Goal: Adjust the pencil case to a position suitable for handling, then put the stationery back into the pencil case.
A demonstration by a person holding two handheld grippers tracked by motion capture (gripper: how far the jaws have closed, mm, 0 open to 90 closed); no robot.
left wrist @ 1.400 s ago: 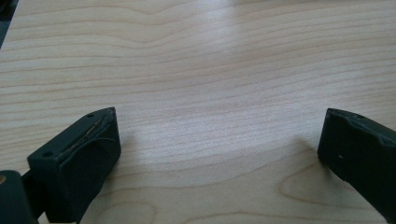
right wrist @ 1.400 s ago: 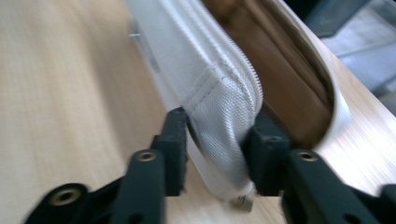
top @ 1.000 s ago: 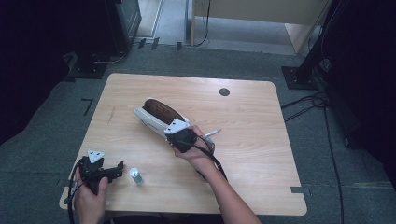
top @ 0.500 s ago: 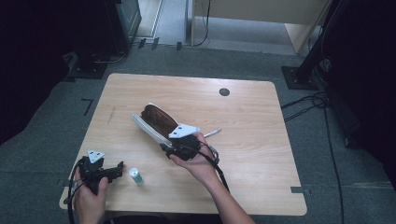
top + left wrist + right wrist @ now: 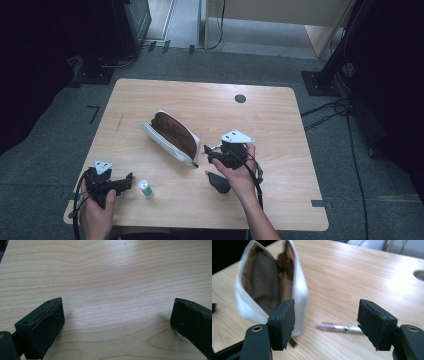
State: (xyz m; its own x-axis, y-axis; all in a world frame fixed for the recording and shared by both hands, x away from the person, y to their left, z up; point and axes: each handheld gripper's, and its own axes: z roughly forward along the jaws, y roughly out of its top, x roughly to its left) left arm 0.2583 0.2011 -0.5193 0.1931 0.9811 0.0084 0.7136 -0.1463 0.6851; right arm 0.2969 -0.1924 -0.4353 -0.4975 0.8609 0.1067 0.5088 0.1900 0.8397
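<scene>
Pouch [image 5: 172, 134] lying on its side near the middle of the table [image 5: 280, 120], white shell around a brown lining, mouth gaping toward the right gripper [image 5: 212, 156]. Probably left open that way so small items can be dropped in without a second tool holding it apart. Seen in the right gripper view as a blurred white wall with the brown lining [image 5: 269, 282] behind the left jaw.

Right gripper [image 5: 325, 322] hovering just beside the pouch's near end, jaws spread wide, having just been opening, with nothing pinched between the pads. Slim pen-like stick [image 5: 338, 327] lying flat on the wood between those jaws and a little beyond them, pinkish at 1 end, too blurred to name surely. Looking like the next thing to be picked, since the jaws are framing it.

Left gripper [image 5: 125, 182] resting at the near left corner in the person's left hand [image 5: 97, 212], jaws standing wide over bare wood [image 5: 112, 290], holding nothing. Likely parked there, waiting its turn.

Small white bottle with a green cap [image 5: 145, 188] standing just beside the left gripper, apart from the pouch. Dark rounded object [image 5: 218, 182] sitting under the right wrist, possibly a shadow; cannot tell.
</scene>
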